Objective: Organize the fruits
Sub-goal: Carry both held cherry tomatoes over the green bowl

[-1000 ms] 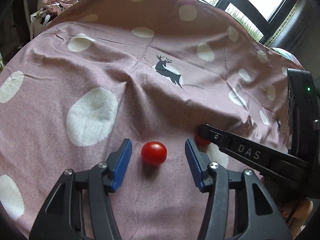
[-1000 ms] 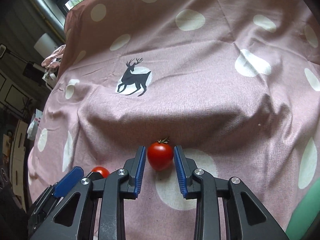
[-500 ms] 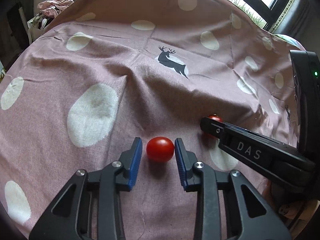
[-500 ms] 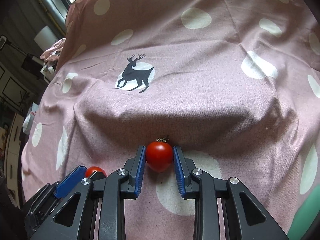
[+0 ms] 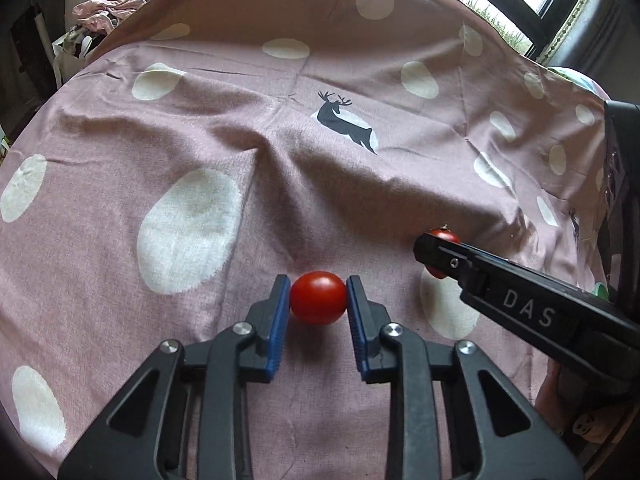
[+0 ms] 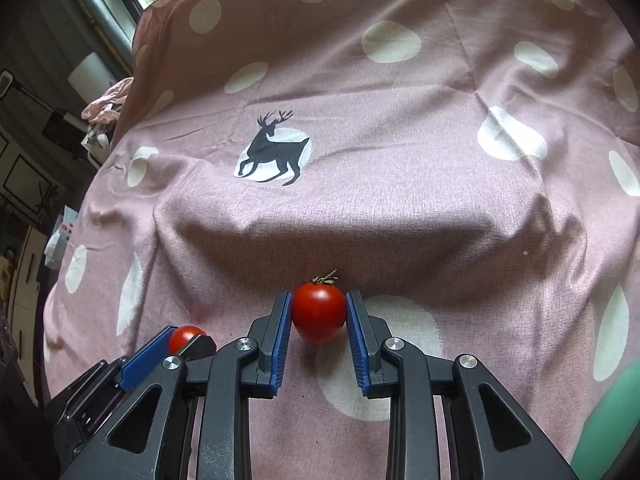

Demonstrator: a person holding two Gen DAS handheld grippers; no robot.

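Red against dusty pink: I have one small tomato in each set of tongs. My left tongs (image 5: 318, 300) have just been closing, and now their blue pads (image 5: 280, 312) press both sides of the smooth tomato (image 5: 318, 298), which sits at their tips, low over the cloth. My right tongs (image 6: 318, 312) are narrowed on the stemmed tomato (image 6: 319, 312), blue pads (image 6: 360, 336) tight against its flanks, its dried calyx pointing away from me.

From the left camera I see the right tongs coming in from the right edge as a black arm lettered DAS, with the stemmed tomato peeking out at its tip, near my own fruit but apart from it. From the right camera the left tongs show at the lower left, one blue pad and a slice of the smooth tomato beside it.

Both fruits are over the pink cloth (image 6: 400, 184) with pale dots, which covers the table and is creased into a shallow fold just beyond them. A black deer print (image 6: 274, 148) lies farther back on the cloth. A green edge (image 6: 608, 420) shows at my lower right.
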